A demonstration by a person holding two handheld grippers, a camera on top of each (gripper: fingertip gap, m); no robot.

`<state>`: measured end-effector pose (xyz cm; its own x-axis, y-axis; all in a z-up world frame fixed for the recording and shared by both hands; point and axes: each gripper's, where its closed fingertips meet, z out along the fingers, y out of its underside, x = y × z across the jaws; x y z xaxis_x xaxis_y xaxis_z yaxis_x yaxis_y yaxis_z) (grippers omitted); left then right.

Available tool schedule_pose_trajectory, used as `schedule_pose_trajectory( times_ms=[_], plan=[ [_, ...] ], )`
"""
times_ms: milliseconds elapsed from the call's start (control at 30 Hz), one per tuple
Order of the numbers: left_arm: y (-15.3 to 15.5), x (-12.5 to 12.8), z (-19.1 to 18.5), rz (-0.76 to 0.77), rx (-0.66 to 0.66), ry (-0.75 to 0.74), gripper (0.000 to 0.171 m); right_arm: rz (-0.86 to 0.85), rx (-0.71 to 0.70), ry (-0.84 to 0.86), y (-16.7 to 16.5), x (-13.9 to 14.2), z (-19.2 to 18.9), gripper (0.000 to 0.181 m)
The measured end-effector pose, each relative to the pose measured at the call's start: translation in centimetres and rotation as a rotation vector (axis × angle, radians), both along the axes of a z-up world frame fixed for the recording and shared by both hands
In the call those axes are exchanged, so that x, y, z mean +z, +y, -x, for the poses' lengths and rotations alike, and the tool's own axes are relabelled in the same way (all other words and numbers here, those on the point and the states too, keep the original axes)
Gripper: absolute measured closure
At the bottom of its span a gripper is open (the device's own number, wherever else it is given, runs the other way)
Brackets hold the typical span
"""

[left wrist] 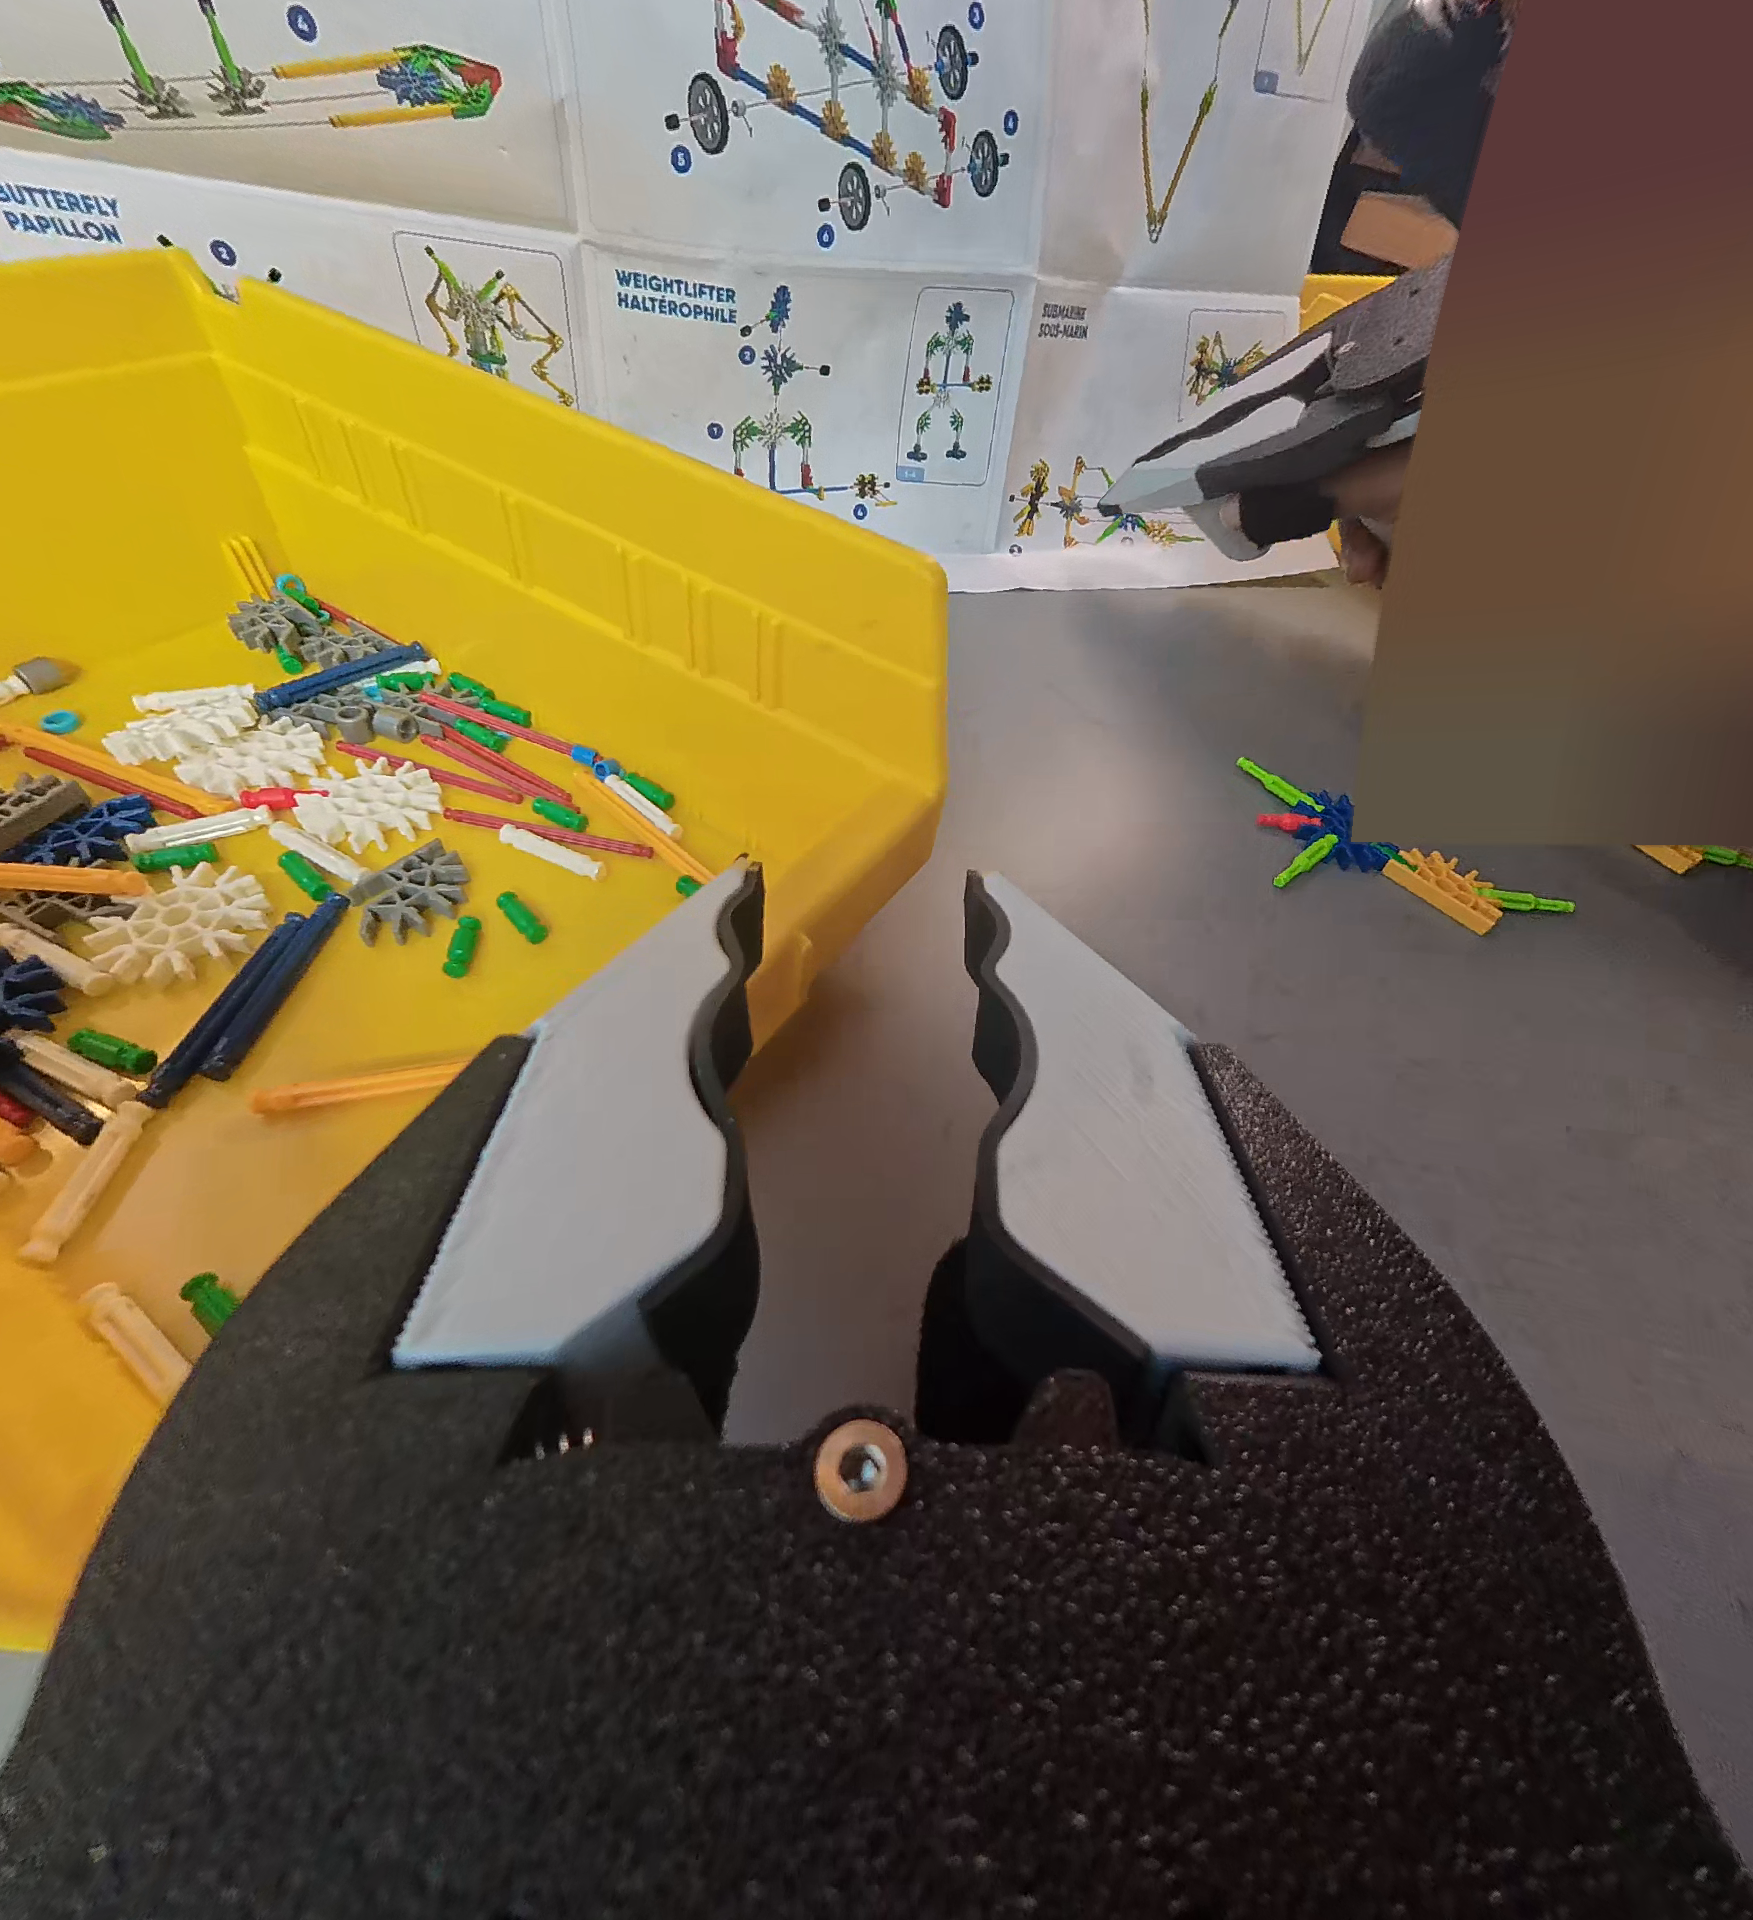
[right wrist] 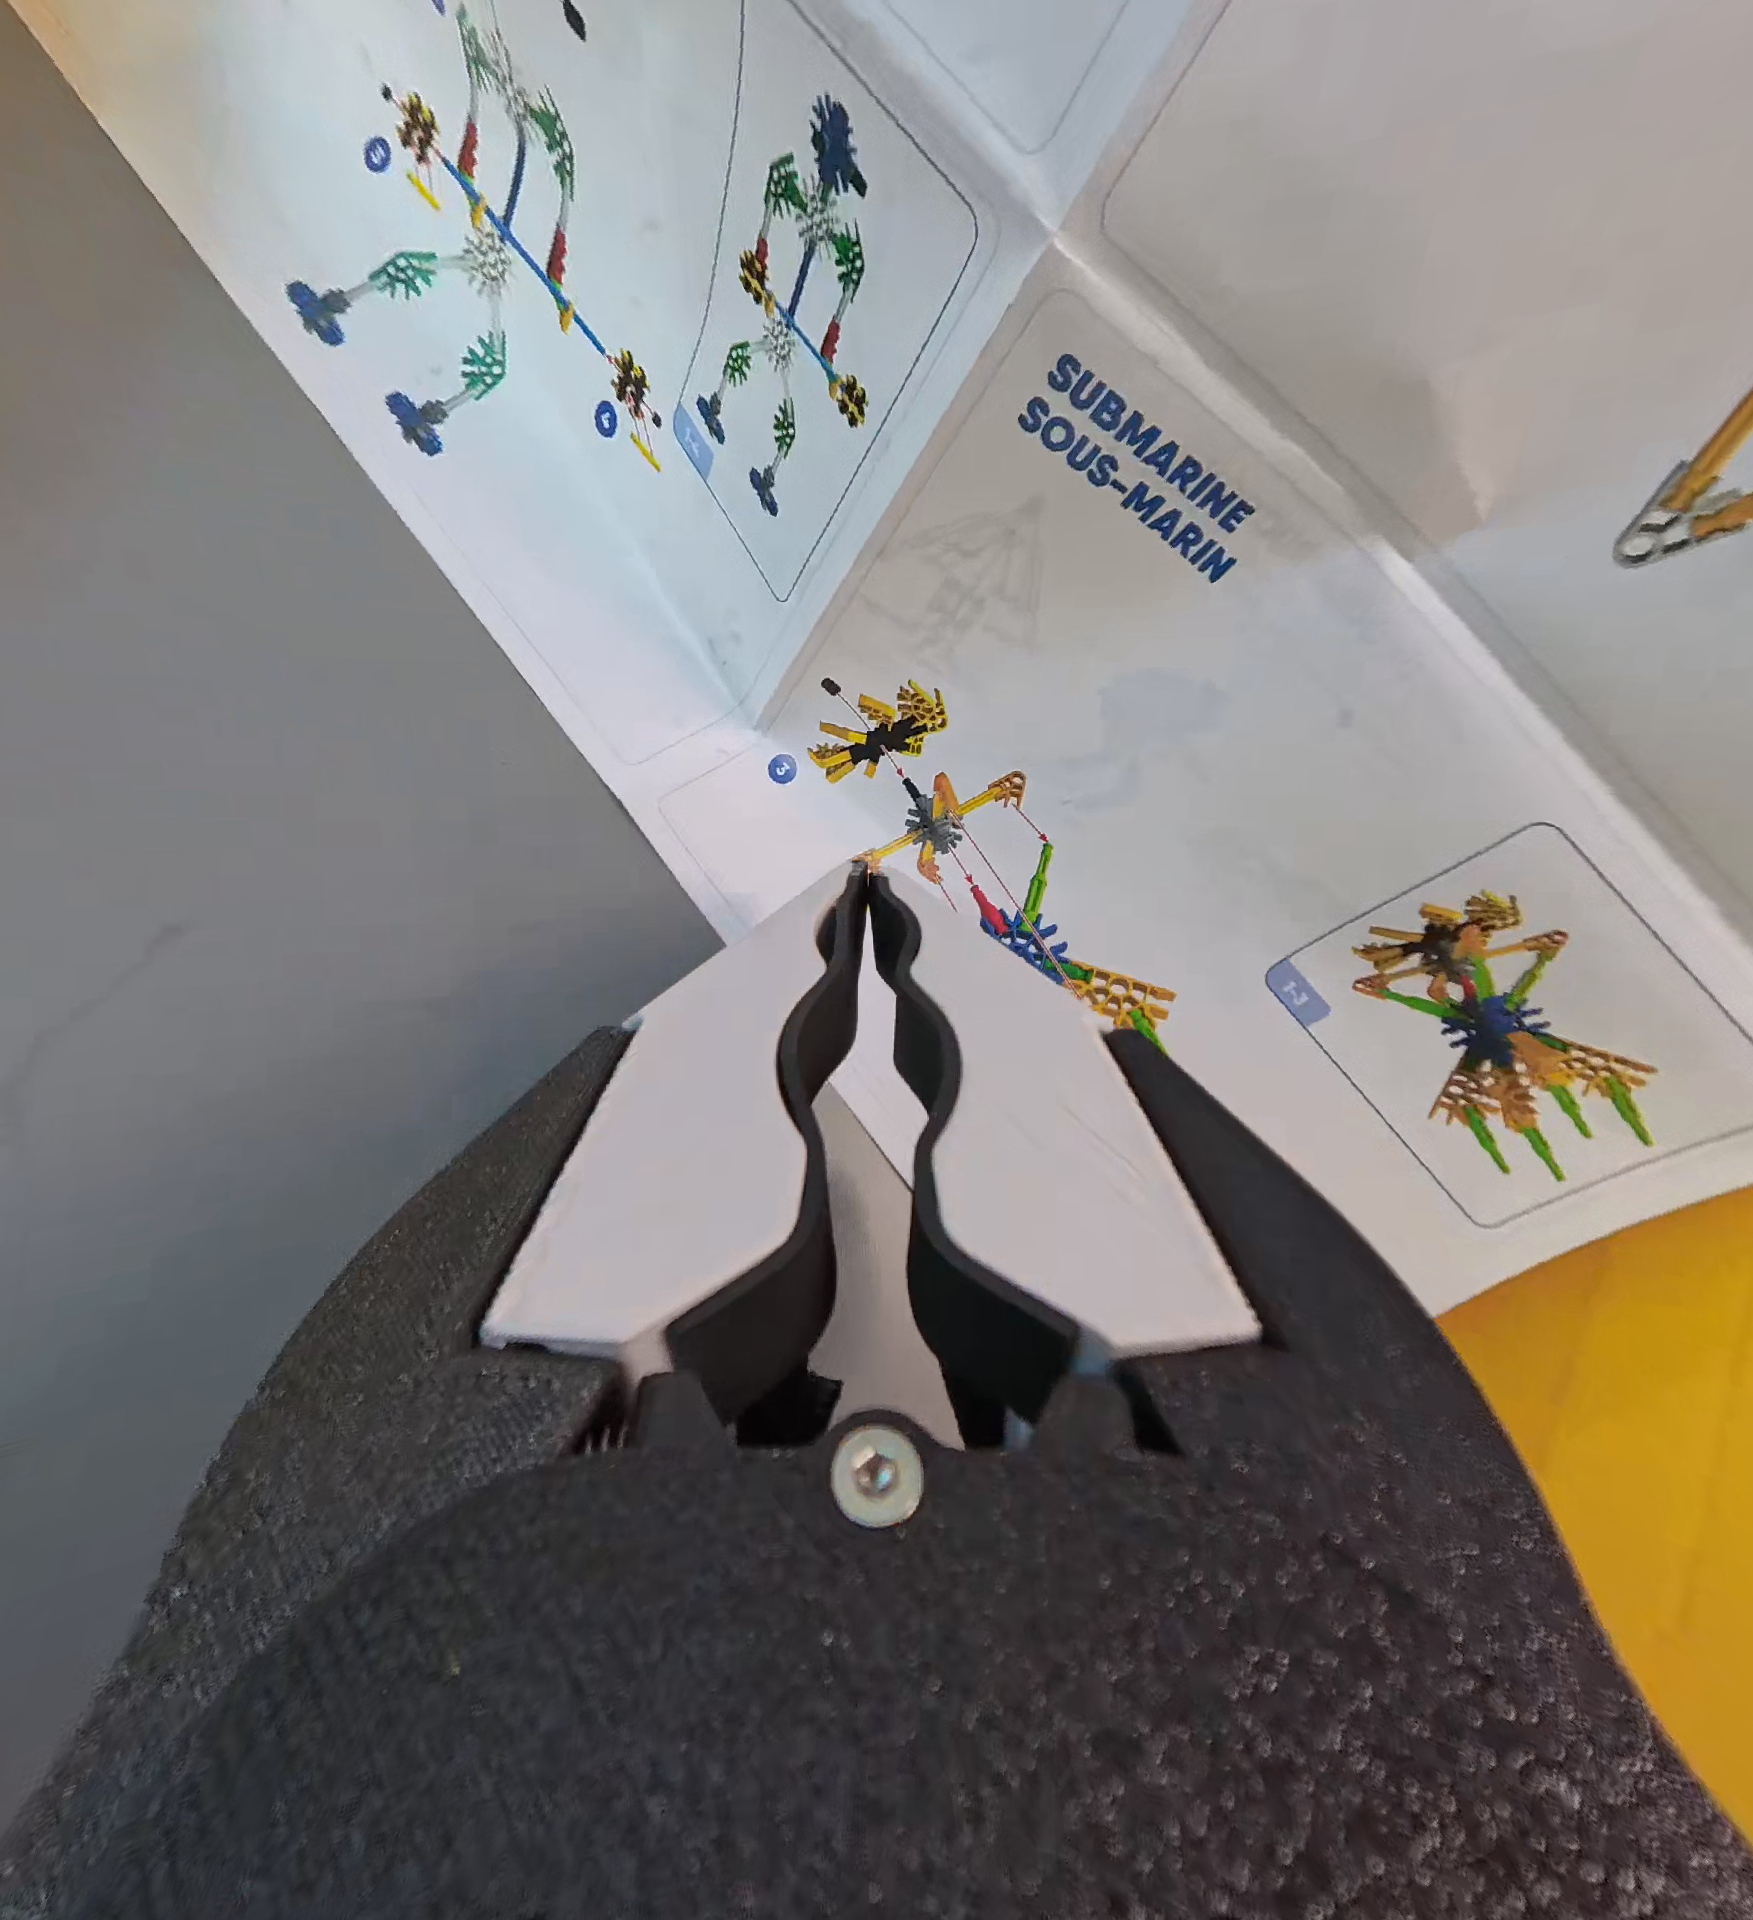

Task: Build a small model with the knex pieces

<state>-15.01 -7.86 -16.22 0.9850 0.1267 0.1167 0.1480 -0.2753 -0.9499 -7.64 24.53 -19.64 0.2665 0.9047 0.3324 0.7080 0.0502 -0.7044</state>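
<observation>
My left gripper (left wrist: 861,878) is open and empty. It hovers over the grey table (left wrist: 1111,748) beside the right front corner of a yellow bin (left wrist: 643,520). The bin holds several loose construction-toy rods and connectors (left wrist: 228,831). A small assembly (left wrist: 1371,852) of blue and yellow connectors with green and red rods lies on the table to the right. My right gripper (right wrist: 864,878) is shut, its tips together just over a printed drawing on the white instruction sheet (right wrist: 1267,675). In the left wrist view the right gripper (left wrist: 1111,506) points down at that sheet (left wrist: 799,208).
The instruction sheet covers the back of the table. A hand (left wrist: 1365,540) holds the right gripper. More yellow and green pieces (left wrist: 1703,857) lie at the far right. A yellow surface (right wrist: 1630,1507) fills the lower right of the right wrist view.
</observation>
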Motion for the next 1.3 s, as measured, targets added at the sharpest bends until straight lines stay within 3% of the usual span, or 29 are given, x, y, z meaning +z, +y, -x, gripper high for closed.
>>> schedule_pose_trajectory(
  times_ms=[133, 400, 667, 900, 1300],
  plan=[
    [0.0, 0.0, -0.1, -0.002, -0.005, -0.017, 0.133, 0.009, -0.004, -0.029, 0.7, -1.4, 0.3, 0.181],
    [0.1, -0.3, -0.3, 0.006, -0.015, -0.032, 0.133, -0.016, -0.047, -0.016, 1.8, -1.4, -0.2, 0.181],
    [0.2, -0.4, -0.4, 0.008, -0.020, -0.035, 0.134, -0.061, -0.028, 0.035, 1.6, -0.4, 1.2, 0.181],
    [0.2, -0.3, -0.4, 0.003, -0.019, -0.033, 0.133, -0.078, -0.098, 0.087, 3.0, 0.8, 0.3, 0.181],
    [0.0, 0.1, -0.4, -0.009, -0.018, -0.021, 0.133, -0.129, -0.075, 0.111, 2.2, 1.9, 0.3, 0.178]
  ],
)
